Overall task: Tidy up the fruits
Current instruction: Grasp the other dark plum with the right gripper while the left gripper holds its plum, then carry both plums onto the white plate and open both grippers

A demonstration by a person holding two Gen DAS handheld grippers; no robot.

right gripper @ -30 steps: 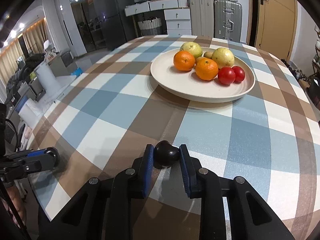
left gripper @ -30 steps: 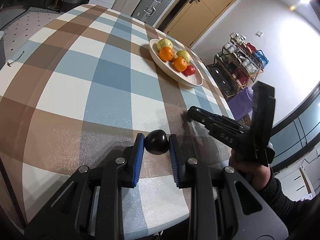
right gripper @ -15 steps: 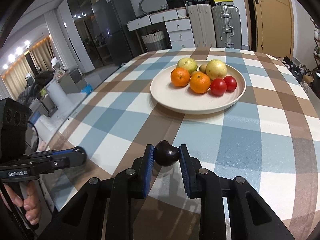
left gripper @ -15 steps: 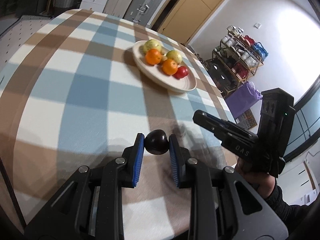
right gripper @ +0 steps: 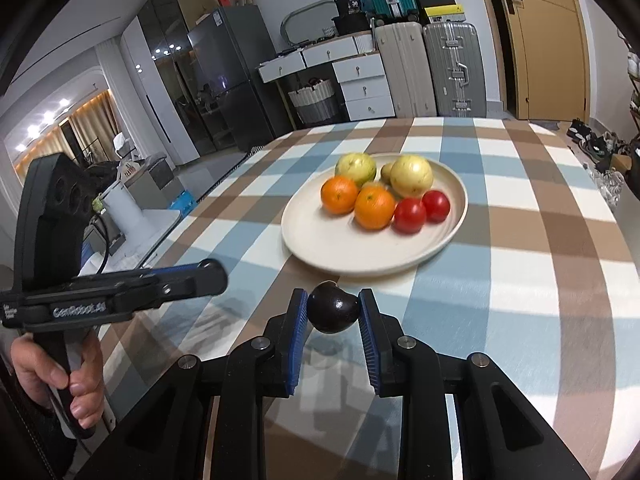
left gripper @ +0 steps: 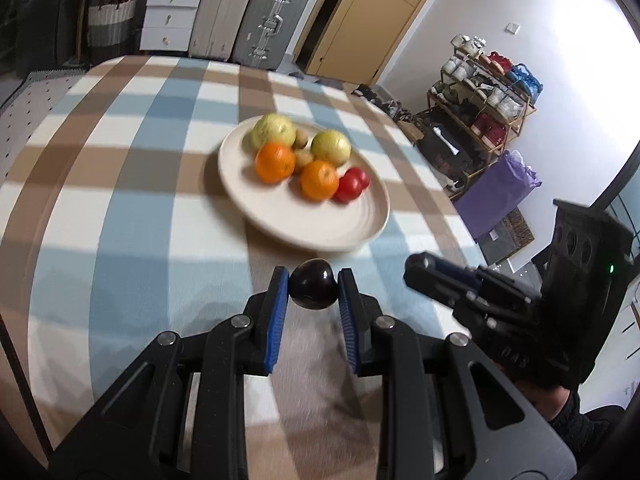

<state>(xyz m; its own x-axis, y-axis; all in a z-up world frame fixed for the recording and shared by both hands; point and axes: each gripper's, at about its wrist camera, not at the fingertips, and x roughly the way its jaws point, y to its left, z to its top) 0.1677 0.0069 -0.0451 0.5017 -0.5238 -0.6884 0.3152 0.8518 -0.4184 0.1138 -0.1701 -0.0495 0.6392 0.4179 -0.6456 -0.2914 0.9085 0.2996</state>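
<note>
My left gripper (left gripper: 313, 285) is shut on a dark plum (left gripper: 313, 289) and holds it above the checked tablecloth, just short of the cream plate (left gripper: 320, 232). My right gripper (right gripper: 333, 307) is shut on another dark plum (right gripper: 333, 313), also just before the plate (right gripper: 316, 252). The plate holds two oranges (right gripper: 374, 206), two tomatoes (right gripper: 410, 216), two yellow-green fruits (right gripper: 412, 176) and small brown ones. The right gripper also shows in the left wrist view (left gripper: 420, 270), and the left gripper shows in the right wrist view (right gripper: 212, 276).
The table (right gripper: 520, 280) has a blue, brown and white checked cloth. Suitcases (right gripper: 452, 68) and white drawers (right gripper: 360, 80) stand behind the far edge. A shelf rack (left gripper: 484, 92) and a purple bag (left gripper: 496, 192) stand off the right side.
Both grippers have lifted and moved forward toward the plate, each still holding its plum. The plate now sits much closer in both views.
</note>
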